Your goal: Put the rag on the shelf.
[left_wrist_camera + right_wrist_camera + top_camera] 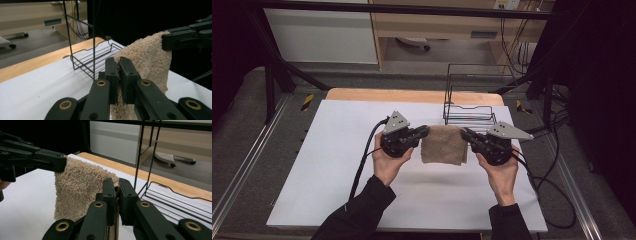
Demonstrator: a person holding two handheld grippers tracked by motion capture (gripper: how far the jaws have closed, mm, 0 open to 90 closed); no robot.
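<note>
A beige terry towel (pixel 444 145) hangs folded above the white table top (pixel 337 165), lifted clear so it can drape flat. The left gripper (pixel 426 131) pinches one upper corner and the right gripper (pixel 463 132) the other, both clamped tight on the cloth, keeping its top edge stretched. Just beyond stands a black wire rack (pixel 469 107), probably its destination.

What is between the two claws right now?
A tan towel hangs between the left claw and the right claw, each pinching an upper corner, seen in the high view.
</note>
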